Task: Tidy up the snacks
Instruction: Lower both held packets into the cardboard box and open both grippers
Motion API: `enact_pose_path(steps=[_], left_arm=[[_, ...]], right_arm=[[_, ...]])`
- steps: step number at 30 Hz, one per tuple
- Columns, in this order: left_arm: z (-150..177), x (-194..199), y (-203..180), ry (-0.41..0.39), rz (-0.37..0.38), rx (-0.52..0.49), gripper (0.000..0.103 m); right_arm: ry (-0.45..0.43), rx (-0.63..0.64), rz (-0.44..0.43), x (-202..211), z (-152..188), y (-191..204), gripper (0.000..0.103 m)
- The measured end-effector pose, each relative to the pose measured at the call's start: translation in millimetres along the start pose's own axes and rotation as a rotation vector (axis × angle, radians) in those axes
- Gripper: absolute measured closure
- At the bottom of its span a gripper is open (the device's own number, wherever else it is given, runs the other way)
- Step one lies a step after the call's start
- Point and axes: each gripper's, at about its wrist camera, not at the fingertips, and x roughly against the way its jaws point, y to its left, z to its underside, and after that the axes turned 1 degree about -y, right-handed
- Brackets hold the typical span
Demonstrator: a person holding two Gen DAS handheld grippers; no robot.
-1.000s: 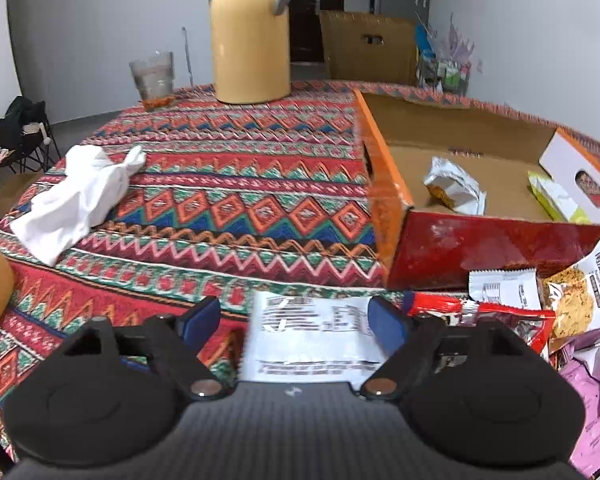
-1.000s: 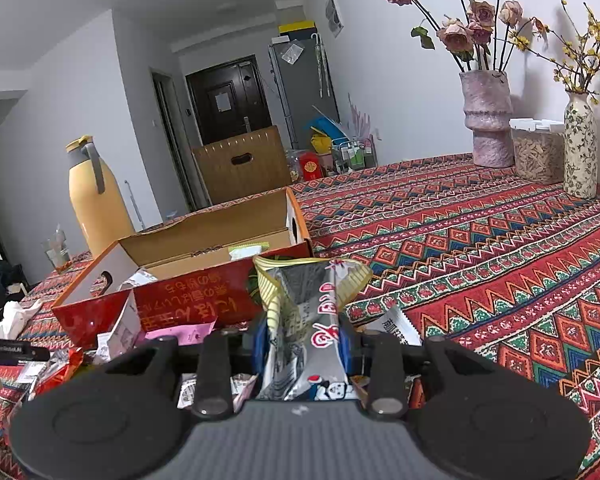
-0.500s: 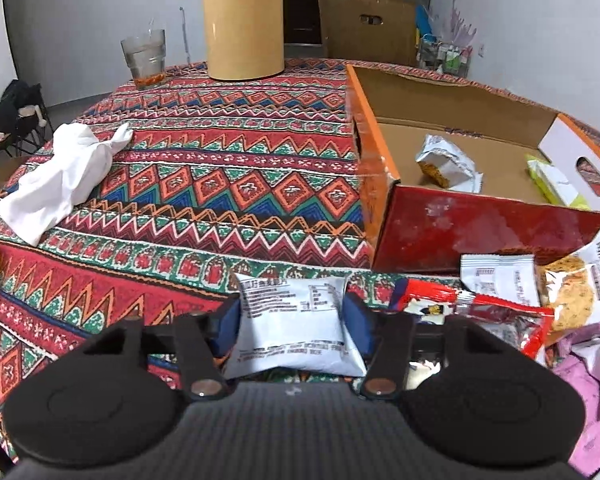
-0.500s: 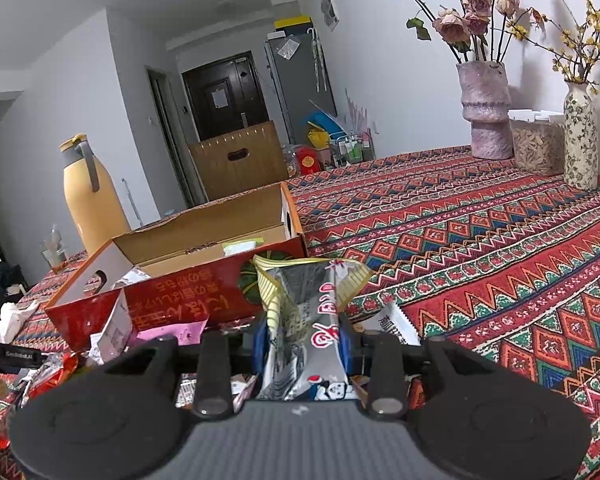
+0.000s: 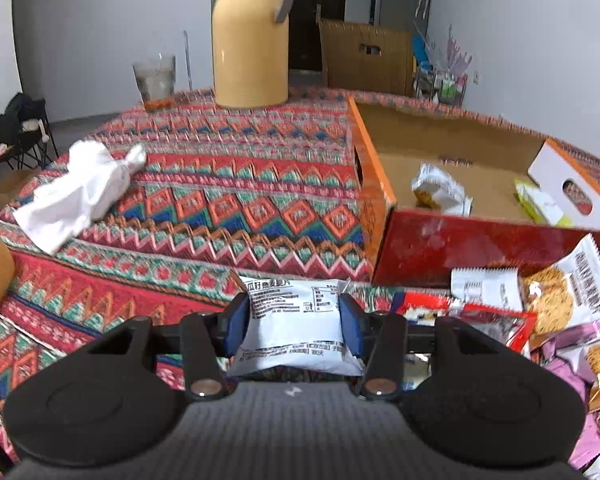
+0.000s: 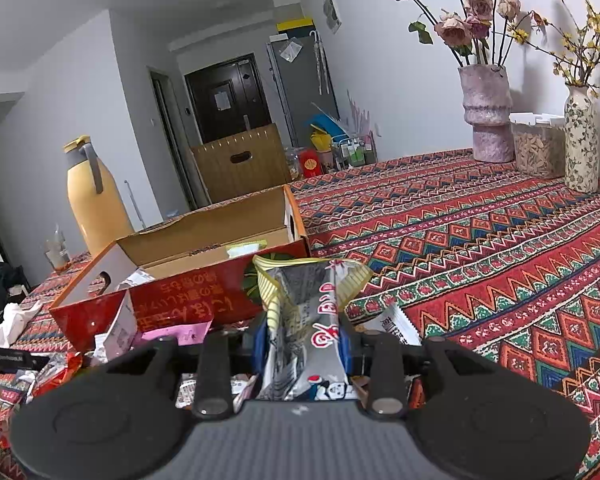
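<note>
While each tool [image 5: 294, 318] [image 6: 302, 344] grips one packet [image 5: 294, 326] [image 6: 304, 332]

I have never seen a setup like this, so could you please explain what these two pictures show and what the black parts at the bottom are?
The black parts are two-finger grippers that a person holds, one in each hand; a camera on each looks forward along the fingers. In the left view, the left gripper is closing on a white snack packet. In the right view, the right gripper clamps a silver snack packet. Ahead on the patterned tablecloth stand an open cardboard box with a few snacks inside, a yellow jug, and loose snack packets.
</note>
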Motion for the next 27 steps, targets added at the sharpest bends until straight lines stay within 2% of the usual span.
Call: enact_pose_path(steps=[12,20,27], left_arm=[[-24.9,44.8,-21.0,-0.165,0.058,0.002,0.054],[-49.5,59.6,-55.4,-0.245,0.114,-0.006,0.054],[-78.2,57.0,-84.0,-0.288,0.127,-0.018,0.054]], right_arm=[[-0.055,0.063,-0.029,1.7,-16.1,19.9,0.070],[-0.131,0.133,-0.078,-10.3,-51.7,45.1,0.070],[-0.146,0.185,-0.127,-40.9,-86.9,69.8,0.070]])
